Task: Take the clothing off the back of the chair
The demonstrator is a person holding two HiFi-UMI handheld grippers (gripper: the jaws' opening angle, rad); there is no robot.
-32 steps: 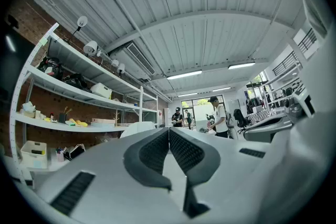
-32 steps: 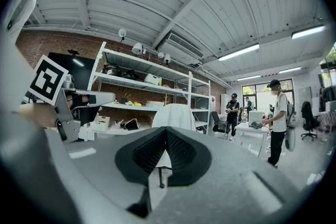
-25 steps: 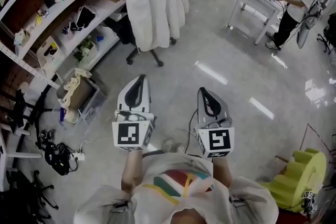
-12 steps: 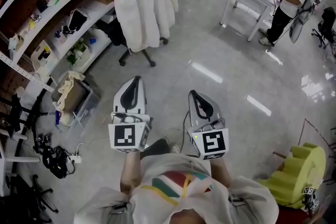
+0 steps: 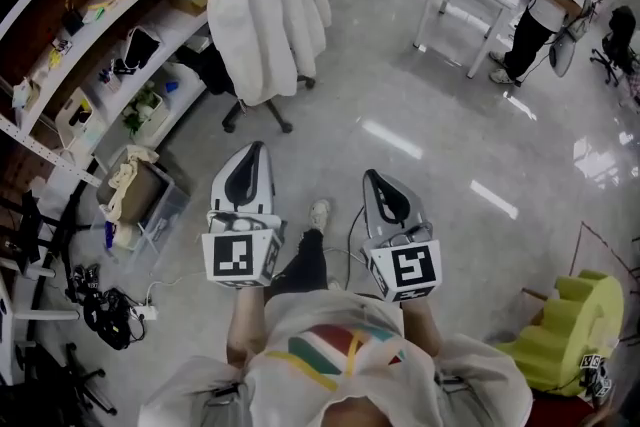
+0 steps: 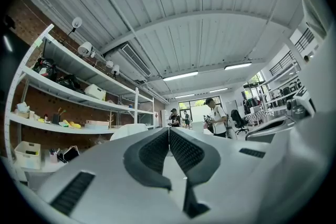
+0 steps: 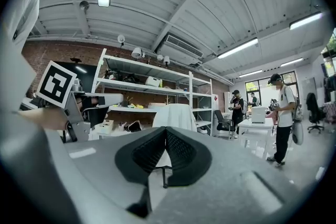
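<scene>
Glossy grey floor [image 5: 430,105], shelving [image 5: 110,15] along left edge. White clothing [image 5: 268,15] draped over chair [image 5: 218,73], upper left. Left gripper [image 5: 258,151], right gripper [image 5: 373,178] lower centre: jaws together, empty.

A white garment [image 5: 268,20] is draped over the back of a black office chair [image 5: 213,71], so that the backrest is wholly covered. The cloth is hung in loose folds down past the seat. The chair is stood upright at the edge of the grey floor [image 5: 420,95], just beside the shelving [image 5: 160,25].
</scene>
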